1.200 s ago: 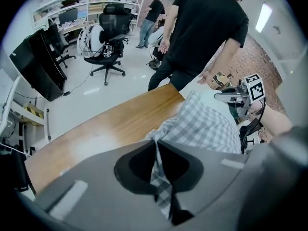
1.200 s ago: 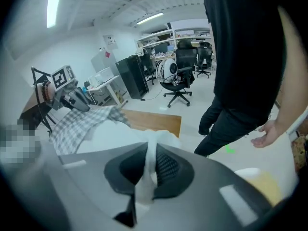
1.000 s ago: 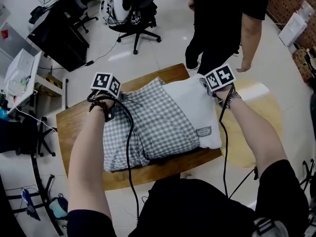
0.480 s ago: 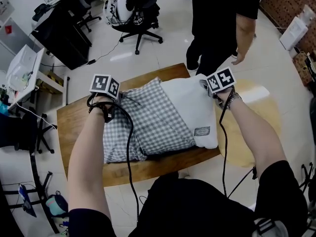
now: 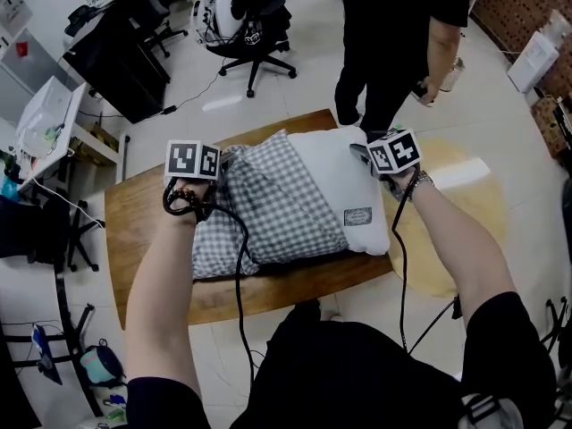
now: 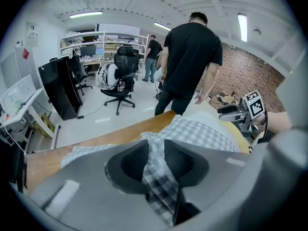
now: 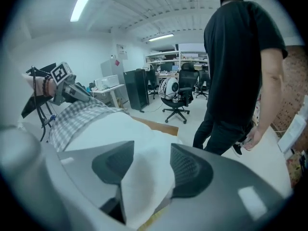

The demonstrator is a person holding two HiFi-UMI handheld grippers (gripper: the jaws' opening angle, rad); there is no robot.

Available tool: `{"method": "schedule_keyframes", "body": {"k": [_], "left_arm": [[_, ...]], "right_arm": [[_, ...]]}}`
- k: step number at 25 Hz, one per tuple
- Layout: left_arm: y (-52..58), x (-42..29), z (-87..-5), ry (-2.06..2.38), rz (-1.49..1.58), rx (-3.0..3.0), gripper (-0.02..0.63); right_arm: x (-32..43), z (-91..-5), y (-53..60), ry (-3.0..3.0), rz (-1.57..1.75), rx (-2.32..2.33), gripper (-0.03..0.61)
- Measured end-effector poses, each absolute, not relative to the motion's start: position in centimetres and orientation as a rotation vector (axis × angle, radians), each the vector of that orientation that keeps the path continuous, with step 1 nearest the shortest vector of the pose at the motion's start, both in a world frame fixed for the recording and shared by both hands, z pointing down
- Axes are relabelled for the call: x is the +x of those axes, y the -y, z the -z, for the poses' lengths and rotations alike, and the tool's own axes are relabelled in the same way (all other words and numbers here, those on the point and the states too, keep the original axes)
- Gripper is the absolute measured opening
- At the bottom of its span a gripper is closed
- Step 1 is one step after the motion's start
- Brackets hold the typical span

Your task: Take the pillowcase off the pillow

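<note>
Both tongs have just been easing apart! The left gripper (image 6: 155, 150) stands partly open, with a fold of the grey-and-white checked cloth pillowcase (image 5: 268, 199) lying loose between its pads. The right gripper (image 7: 152, 150) gapes wider around a corner of the plump white pillow (image 5: 344, 172). On the brown wooden table (image 5: 143, 231), the case sleeves the pillow's left part, and the right end lies bare.

The person wears a black short-sleeved top (image 5: 357, 374), a dark bead bracelet (image 5: 181, 199) and a metal watch (image 5: 416, 182), while the grey left gripper (image 6: 153, 148) and right gripper (image 7: 150, 158) each bear a black-and-white marker cube (image 5: 192, 160) and a black cable (image 5: 239, 271).
</note>
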State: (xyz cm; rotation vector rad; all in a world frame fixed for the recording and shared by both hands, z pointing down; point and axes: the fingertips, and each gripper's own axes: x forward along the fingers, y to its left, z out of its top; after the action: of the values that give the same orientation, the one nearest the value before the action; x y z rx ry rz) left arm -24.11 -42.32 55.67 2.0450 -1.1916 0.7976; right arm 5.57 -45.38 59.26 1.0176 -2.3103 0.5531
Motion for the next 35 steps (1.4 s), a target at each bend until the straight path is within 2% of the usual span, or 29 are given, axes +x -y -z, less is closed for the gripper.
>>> {"method": "schedule_keyframes", "body": {"k": [12,29,35], "left_arm": [[35.0,-19.4,-54.5,1.302,-0.742,2.050,0.112],[23.4,-14.4,-57.7,1.390,-0.635,2.085,0.138],[20.4,-12.0,-62.1,1.370,-0.553,2.037,0.182]], "right_arm": [[8.2,-58.9,37.9,2.358,-0.435,0.905,0.236],[4.7,-61.7,24.7,2.318,-0.015,0.635,0.241],[4.6,-65.3,22.3,2.188,0.211,0.571,0.296]]}}
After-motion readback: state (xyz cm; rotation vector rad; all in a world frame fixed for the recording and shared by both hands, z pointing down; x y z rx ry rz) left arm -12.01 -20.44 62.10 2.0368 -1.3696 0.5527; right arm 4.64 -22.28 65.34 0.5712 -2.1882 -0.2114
